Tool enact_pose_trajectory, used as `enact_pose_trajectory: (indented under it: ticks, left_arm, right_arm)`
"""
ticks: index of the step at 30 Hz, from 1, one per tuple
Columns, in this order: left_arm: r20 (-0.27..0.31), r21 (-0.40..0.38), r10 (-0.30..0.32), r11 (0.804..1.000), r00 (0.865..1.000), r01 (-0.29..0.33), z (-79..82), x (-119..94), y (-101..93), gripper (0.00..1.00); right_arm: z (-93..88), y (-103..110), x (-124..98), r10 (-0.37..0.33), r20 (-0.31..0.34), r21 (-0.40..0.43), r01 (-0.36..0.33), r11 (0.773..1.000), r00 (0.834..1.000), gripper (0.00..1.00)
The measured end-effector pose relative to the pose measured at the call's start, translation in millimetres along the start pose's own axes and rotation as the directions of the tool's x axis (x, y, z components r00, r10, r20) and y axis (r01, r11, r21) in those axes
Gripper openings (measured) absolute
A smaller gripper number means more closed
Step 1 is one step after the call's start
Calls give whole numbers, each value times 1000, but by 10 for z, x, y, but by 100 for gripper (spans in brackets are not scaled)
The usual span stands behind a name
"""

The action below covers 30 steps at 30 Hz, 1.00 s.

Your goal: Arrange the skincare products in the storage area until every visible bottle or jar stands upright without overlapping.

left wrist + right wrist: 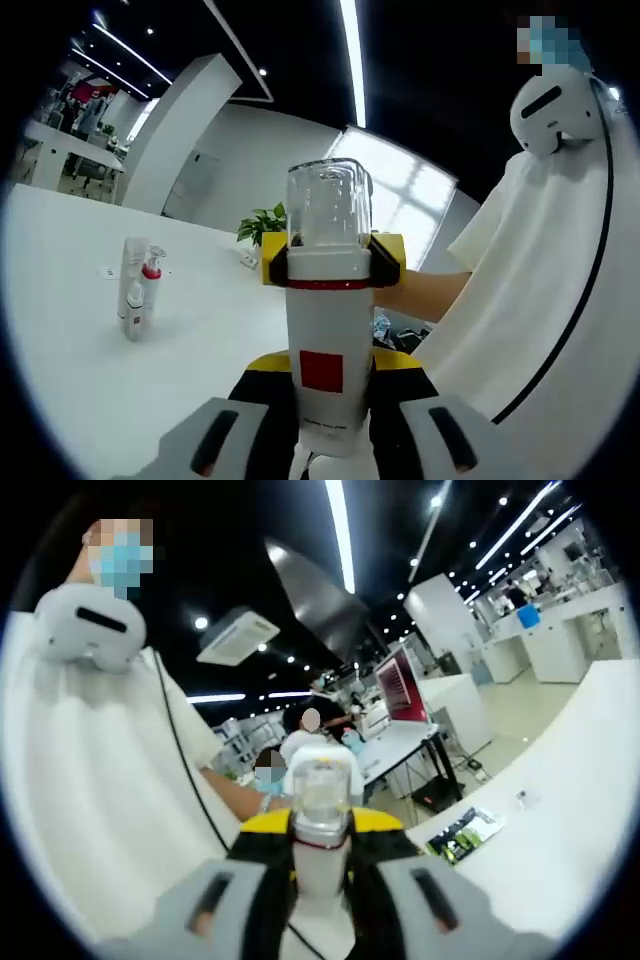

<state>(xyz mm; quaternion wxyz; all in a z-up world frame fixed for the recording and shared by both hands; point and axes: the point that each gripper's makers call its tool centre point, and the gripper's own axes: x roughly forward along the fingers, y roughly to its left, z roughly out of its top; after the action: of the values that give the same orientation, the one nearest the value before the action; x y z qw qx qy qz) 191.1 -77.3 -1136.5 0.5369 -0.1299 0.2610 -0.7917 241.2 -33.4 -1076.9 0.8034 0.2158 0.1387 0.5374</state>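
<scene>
White plastic with a clear cap: a tall bottle stands upright between the jaws of the left gripper, which are closed against its lower body. The bottle carries a red square label and a thin red band under the cap. In the left gripper view the right gripper comes in from beyond, its yellow-and-black jaws pressed on either side of the same bottle just below the cap, so both grippers clamp this one bottle, the left low and the right high.

In the right gripper view the right gripper has the bottle rising straight up between its jaws, clear cap on top, with the yellow-and-black ends of the other gripper hugging it just past the fingertips.

Ahead and to the left of the left gripper, well apart from the held bottle, a small cluster of slim skincare bottles stands upright on the white surface; one has a red collar. They stand close together, and whether they touch cannot be told. A green plant sits further back on the surface, just left of the held bottle's cap.

A person in a white shirt stands to the right of the left gripper, a white headset hanging at the shoulder. To the right of the right gripper the white surface curves away, with a printed sheet lying near its edge.
</scene>
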Motion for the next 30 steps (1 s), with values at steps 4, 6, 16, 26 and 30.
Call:
enact_pose_trajectory:
  ticks: [4,6,16,26,30]
  left_arm:
    - [28,-13,77,997,997,-77,72,-18,138,24]
    - [34,-1,108,994,994,-108,88,-25,181,24]
    - [29,43,340,939,940,-341,161,-122,570,23]
    - [-5,110,548,832,837,-544,149,-259,849,22]
    - [-21,158,581,806,814,-571,117,-345,864,22]
  right_arm:
    - [63,-125,-1,-73,41,16,73,997,996,18]
    - [70,-152,-3,-106,42,10,105,994,994,18]
    - [3,-470,24,-335,33,6,335,942,942,22]
    - [177,-733,18,-528,112,73,523,849,842,26]
    - [139,-719,66,-549,106,82,543,836,829,26]
